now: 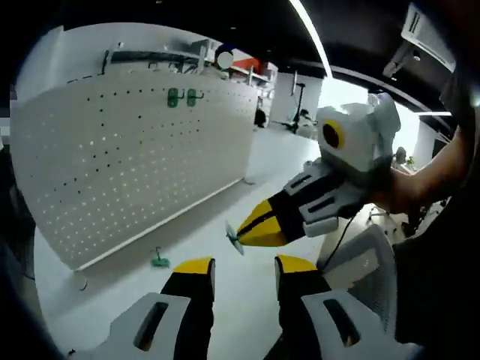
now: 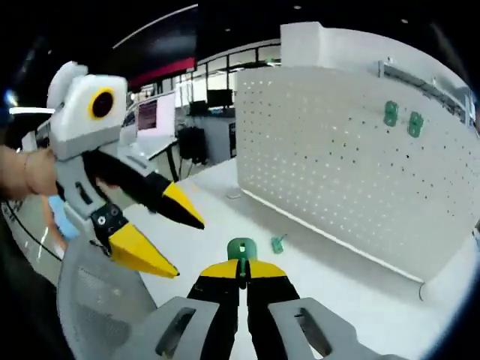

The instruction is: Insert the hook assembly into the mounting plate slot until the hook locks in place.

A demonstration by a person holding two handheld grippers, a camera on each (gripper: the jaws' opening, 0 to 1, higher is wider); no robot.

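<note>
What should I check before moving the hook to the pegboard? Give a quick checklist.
1. Right gripper shut on the green hook: ok.
2. Left gripper open and holding nothing: ok.
3. Pegboard upright with free holes in reach: ok.
4. Two green hooks already hung near the top; pick a different slot: ok.
5. Spare green hook lies on the table by the board's foot, out of the path: ok.
6. Orientation of the held hook's tabs toward the holes: cannot tell.

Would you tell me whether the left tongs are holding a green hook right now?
No, the left tongs stand open with nothing between them; the green hook piece sits in the right tongs.
</note>
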